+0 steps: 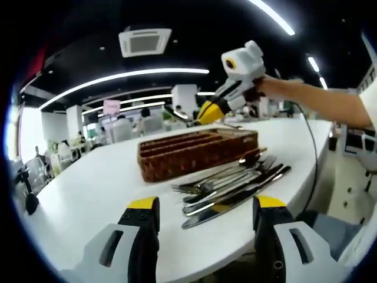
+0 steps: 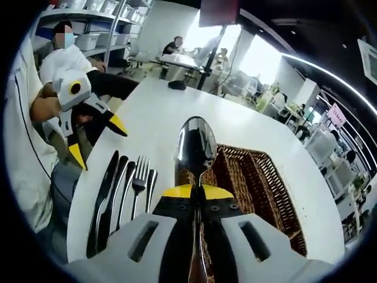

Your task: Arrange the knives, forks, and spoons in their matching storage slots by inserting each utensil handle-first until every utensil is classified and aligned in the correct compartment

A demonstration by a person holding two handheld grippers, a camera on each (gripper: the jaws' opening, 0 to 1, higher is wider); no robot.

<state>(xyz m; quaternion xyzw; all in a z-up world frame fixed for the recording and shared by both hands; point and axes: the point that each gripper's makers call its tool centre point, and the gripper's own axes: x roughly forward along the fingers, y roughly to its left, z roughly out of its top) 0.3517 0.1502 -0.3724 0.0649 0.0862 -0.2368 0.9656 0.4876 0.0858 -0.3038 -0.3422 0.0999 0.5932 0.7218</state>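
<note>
Clamping a spoon (image 2: 197, 144) by its neck, the right gripper (image 2: 197, 191) has its jaws closed, the bowl pointing to 12 o'clock over the wicker cutlery tray (image 2: 259, 188). At its 9 o'clock, knives and forks (image 2: 121, 191) lie heaped on the white table (image 2: 159, 112); farther, toward 10 o'clock, the left gripper (image 2: 94, 132) hovers with jaws spread wide, holding nothing.

Open-plan office around a white table

The white table (image 1: 88, 188) curved away under long ceiling light strips (image 1: 123, 76) and a square ceiling vent (image 1: 144, 41). In the right gripper view, shelving with storage boxes (image 2: 94, 35) stood behind; people sat at a far table (image 2: 177, 59), and a dark object (image 2: 177, 85) lay on the near white tabletop.
</note>
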